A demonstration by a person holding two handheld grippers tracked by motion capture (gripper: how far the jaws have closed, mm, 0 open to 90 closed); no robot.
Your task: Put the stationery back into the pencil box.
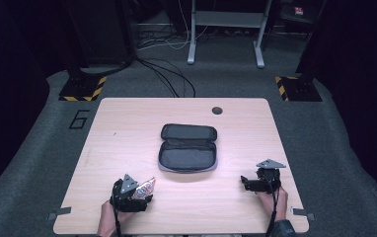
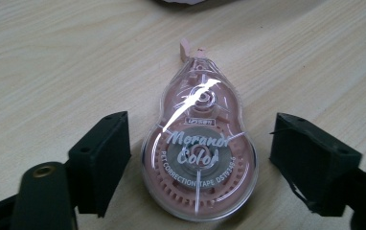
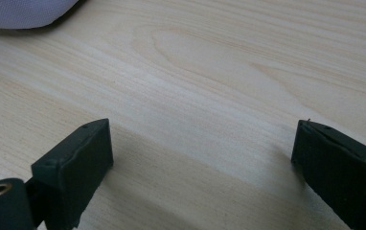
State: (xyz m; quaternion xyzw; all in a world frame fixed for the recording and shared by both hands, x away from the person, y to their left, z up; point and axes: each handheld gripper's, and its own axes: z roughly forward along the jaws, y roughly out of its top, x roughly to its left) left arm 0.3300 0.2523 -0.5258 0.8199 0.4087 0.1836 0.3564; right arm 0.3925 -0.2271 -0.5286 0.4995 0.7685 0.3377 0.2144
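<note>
The left hand-held gripper (image 2: 198, 158) stands wide open around the pink correction tape (image 2: 200, 153), which lies flat on the bench (image 1: 127, 128) at lower left, touching neither jaw. Best to close squarely across its round body. The right hand-held gripper (image 3: 202, 163), lower right, gapes empty; the open pencil case (image 1: 188, 147) sits centre.

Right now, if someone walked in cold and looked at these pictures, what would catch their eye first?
Probably the pink correction tape dispenser lying flat on the table, between the open jaws of the left gripper with a gap on each side. Next, the dark pencil case spread open at the middle of the wooden table. The right gripper is open over bare wood.
</note>
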